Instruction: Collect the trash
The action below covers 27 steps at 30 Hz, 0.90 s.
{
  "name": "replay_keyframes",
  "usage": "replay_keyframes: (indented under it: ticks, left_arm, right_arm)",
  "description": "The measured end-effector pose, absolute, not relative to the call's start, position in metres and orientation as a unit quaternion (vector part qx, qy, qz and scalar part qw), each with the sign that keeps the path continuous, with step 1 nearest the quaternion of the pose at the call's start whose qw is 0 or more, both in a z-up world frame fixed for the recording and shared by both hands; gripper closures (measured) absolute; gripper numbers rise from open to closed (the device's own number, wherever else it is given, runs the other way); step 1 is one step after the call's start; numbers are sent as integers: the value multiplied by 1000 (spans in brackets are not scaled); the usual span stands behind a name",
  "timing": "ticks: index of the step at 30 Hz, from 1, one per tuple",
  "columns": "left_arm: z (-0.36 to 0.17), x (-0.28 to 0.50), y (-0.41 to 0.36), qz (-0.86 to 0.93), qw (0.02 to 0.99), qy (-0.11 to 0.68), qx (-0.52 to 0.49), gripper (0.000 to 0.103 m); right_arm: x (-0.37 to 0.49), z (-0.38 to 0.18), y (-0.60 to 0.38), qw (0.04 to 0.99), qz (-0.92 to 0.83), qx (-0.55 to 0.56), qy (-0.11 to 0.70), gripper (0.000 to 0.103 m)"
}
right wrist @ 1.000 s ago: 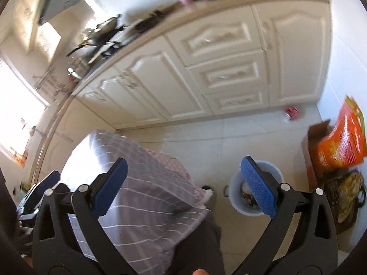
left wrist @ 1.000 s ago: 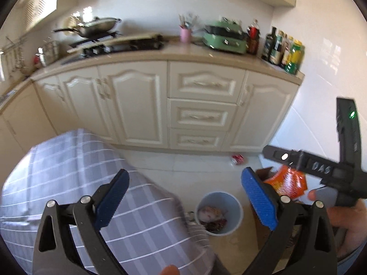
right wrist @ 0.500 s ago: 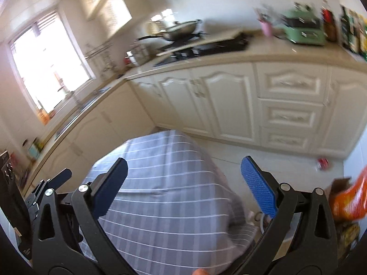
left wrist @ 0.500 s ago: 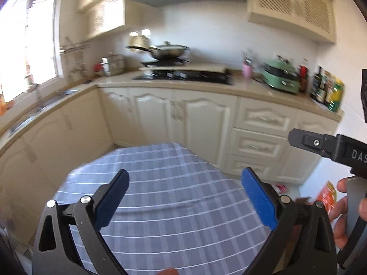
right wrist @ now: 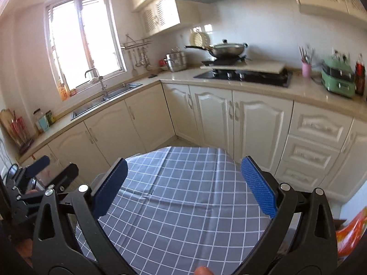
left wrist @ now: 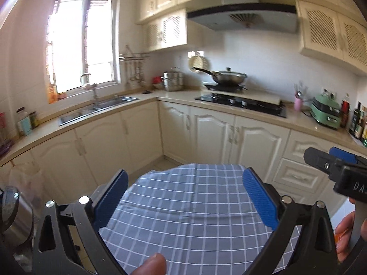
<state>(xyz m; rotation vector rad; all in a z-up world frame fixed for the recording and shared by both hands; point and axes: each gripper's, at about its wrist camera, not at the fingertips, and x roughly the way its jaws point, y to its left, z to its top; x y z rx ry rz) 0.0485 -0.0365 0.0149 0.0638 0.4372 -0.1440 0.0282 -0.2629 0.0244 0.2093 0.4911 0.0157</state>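
My left gripper is open and empty, held above a round table with a grey checked cloth. My right gripper is also open and empty above the same cloth. The right gripper shows at the right edge of the left wrist view, and the left gripper at the left edge of the right wrist view. No trash lies on the visible cloth. An orange bag shows at the lower right. The trash bin is out of view.
Cream kitchen cabinets run along the back and left. The counter holds a sink, a hob with a wok, a green appliance and bottles. A metal pot is at the lower left.
Both grippers have tilted up from the floor. The bin and the red can on the floor have left the view, and the tablecloth and the upper kitchen have come in. Jaws stayed open.
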Motion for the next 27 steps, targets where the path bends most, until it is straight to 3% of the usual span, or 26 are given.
replay_keyframes:
  ticks: [27]
  left_arm:
    - [66,9,13,-8,988,156,-9,5]
  right_arm:
    - [15,63,-208,983,23,46,179,6]
